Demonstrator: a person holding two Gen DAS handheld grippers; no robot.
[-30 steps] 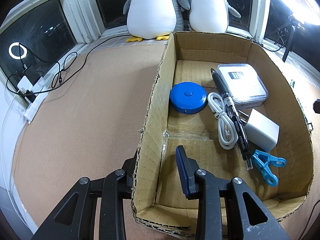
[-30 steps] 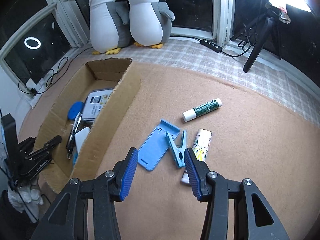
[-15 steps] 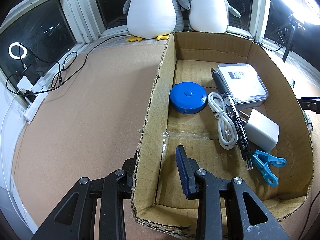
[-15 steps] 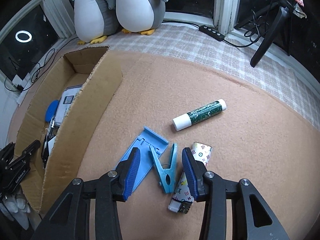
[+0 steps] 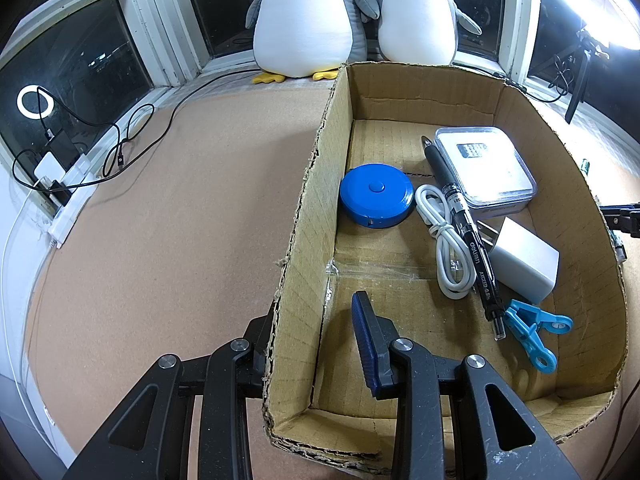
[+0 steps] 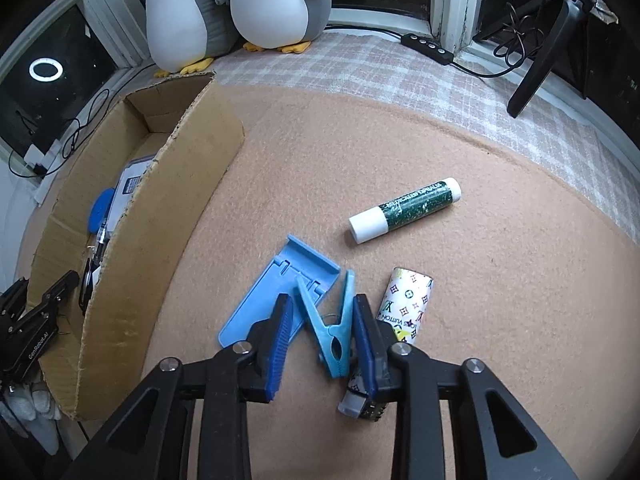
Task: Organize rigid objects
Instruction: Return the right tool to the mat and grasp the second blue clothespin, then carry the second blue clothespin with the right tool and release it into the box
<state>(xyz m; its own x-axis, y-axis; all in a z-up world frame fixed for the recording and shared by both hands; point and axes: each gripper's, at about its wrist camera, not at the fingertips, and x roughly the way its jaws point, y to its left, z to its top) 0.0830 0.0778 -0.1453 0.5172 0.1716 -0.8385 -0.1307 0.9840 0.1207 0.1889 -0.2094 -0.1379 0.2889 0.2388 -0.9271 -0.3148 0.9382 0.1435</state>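
Left wrist view: the left gripper (image 5: 316, 344) straddles the near left wall of the cardboard box (image 5: 304, 216), one finger outside and the blue-padded finger (image 5: 366, 344) inside; whether the fingers actually press the wall cannot be told. Inside the box lie a round blue tape measure (image 5: 376, 194), a coiled white cable (image 5: 444, 240), a black pen (image 5: 464, 228), a clear plastic case (image 5: 486, 170), a white charger block (image 5: 524, 266) and a blue clothespin (image 5: 532, 330) near the right corner. The pen lies between the cable and the case, its tip just beside the clothespin. Two plush penguins (image 5: 308, 20) sit behind the box by the window.

Right wrist view: the right gripper (image 6: 320, 340) is low over the tan table (image 6: 500, 280), its fingers apart on either side of a light blue clothespin (image 6: 332, 334), which lies between the pads; contact cannot be told. A blue phone stand (image 6: 276, 292) lies flat just left of the clothespin, partly under the left finger. A patterned lighter (image 6: 404, 308) lies just right, partly hidden by the right finger. A green glue stick (image 6: 404, 210) lies farther out, apart from the others. The box stands to the left.
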